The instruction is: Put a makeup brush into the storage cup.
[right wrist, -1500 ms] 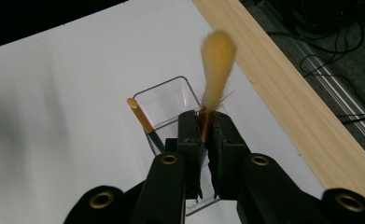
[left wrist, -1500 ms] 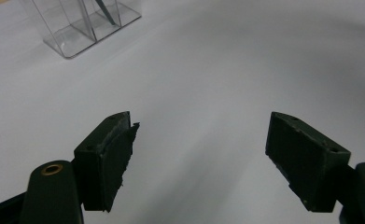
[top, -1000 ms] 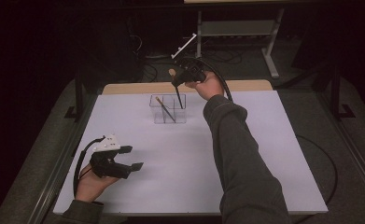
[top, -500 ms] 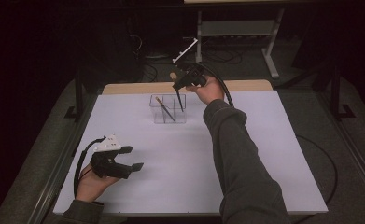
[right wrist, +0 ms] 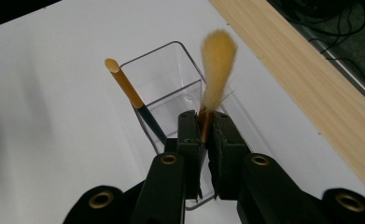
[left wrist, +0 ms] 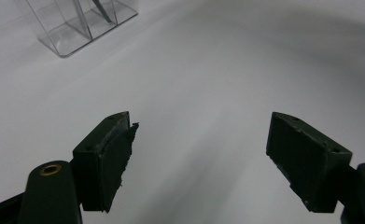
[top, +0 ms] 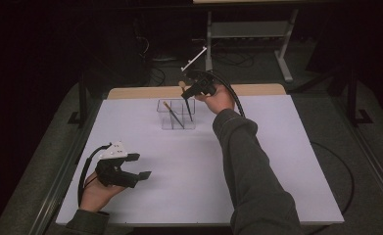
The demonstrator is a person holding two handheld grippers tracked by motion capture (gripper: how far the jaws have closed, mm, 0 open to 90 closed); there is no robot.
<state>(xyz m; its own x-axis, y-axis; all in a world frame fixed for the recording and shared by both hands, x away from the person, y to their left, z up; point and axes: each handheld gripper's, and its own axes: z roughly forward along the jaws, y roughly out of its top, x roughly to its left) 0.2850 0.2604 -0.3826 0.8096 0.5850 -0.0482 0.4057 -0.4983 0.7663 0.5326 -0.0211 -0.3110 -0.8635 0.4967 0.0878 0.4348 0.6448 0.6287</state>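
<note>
Right gripper (right wrist: 207, 133) pinched tight on a brush (right wrist: 216, 65) just below its yellow bristles, over the clear organizer (right wrist: 171, 79) near the table's (top: 297, 147) far wooden edge (right wrist: 306, 79); brush handle hidden behind the jaws there, faintly dark inside the organizer from the high view. A second brush (right wrist: 133, 100) leaning in the neighbouring compartment, lower end blurred. Left gripper (left wrist: 199, 158) spread wide with nothing between, near the front-left corner amid broad bare tabletop

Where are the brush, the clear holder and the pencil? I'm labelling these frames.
brush (right wrist: 216, 60), right gripper view, bristle tuft.
clear holder (right wrist: 157, 60), right gripper view, back wall.
pencil (right wrist: 124, 86), right gripper view, yellow shaft.
</note>
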